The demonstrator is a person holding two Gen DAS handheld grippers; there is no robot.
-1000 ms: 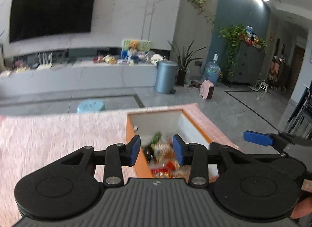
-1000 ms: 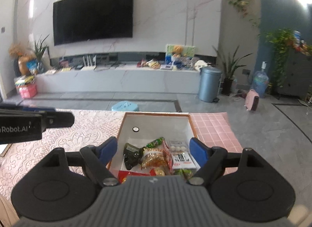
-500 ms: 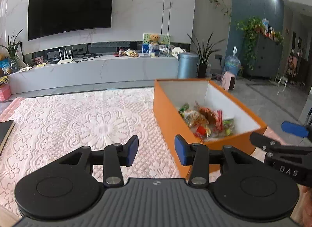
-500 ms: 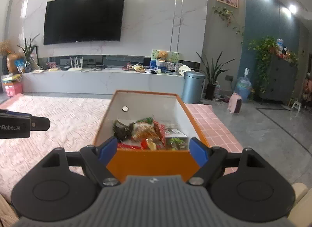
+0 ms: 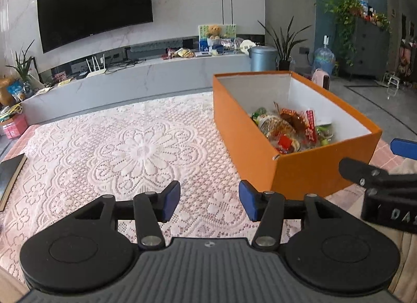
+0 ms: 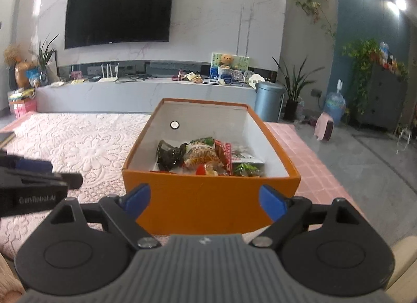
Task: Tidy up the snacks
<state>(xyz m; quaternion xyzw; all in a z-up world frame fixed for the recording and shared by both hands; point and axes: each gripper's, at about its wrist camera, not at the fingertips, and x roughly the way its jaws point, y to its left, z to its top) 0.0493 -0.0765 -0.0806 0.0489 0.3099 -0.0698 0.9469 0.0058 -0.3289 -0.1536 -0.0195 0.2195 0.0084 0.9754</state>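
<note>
An open orange box (image 5: 294, 172) sits on the lace cloth with several snack packets (image 5: 286, 125) piled at its near end. My left gripper (image 5: 209, 200) hovers low over the cloth, just left of the box's near corner; its jaws are opening with nothing between them. In the right wrist view the box (image 6: 208, 198) is straight ahead and the snack packets (image 6: 208, 157) show over its wall. My right gripper (image 6: 204, 198) faces that near wall, jaws opening, gripping nothing. The box is wider than the gap between the pads. Each gripper shows at the edge of the other's view.
A white lace cloth (image 5: 130, 146) covers the pink tiled table (image 6: 307, 152). A dark book (image 5: 10, 175) lies at the far left edge. Beyond the table are a low grey TV cabinet (image 6: 146, 94), a bin (image 6: 268, 99) and house plants.
Both grippers have sunk from above the box to about its wall height. The left one has shifted to the box's left side. Both pairs of jaws stand wider.
</note>
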